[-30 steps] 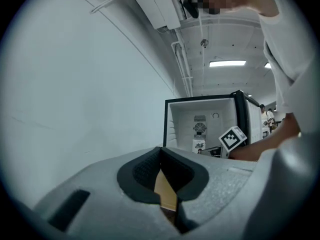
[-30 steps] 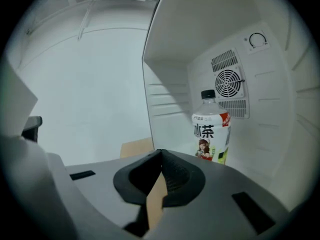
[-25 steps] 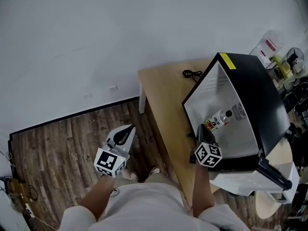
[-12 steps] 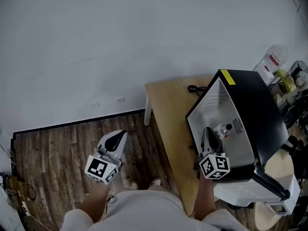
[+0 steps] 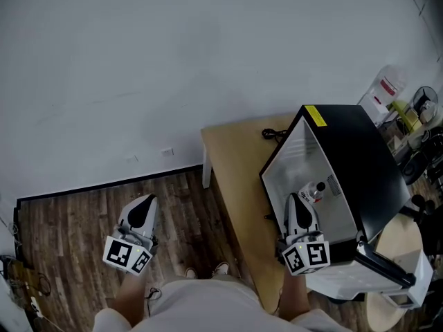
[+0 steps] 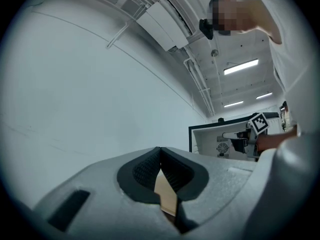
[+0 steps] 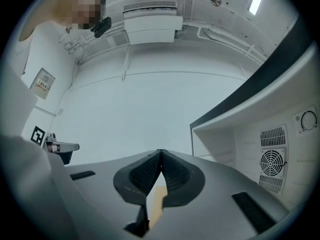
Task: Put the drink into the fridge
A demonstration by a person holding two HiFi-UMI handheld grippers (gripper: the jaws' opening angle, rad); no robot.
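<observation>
The drink [image 5: 315, 191], a small bottle with a white cap and a red-orange label, lies inside the black fridge [image 5: 360, 151] on its white interior. My right gripper [image 5: 298, 200] is at the fridge mouth, just short of the bottle, with its jaws shut and empty; in the right gripper view [image 7: 160, 152] the pads meet beside the fridge's white inner wall [image 7: 260, 144]. Far from the fridge, my left gripper [image 5: 144, 203] hangs over the wooden floor, also shut and empty. The left gripper view [image 6: 160, 149] shows the fridge [image 6: 225, 141] off to the right.
The fridge sits on a light wooden table [image 5: 235, 158] with a black cable [image 5: 271, 133] behind it. Its door [image 5: 374, 261] hangs open at the lower right. Bottles and clutter [image 5: 408, 102] crowd the far right. A white wall runs behind the table.
My left gripper has dropped lower and moved left, away from the table. The right gripper stays at the fridge mouth, shut, with the bottle lying just beyond its tip.
</observation>
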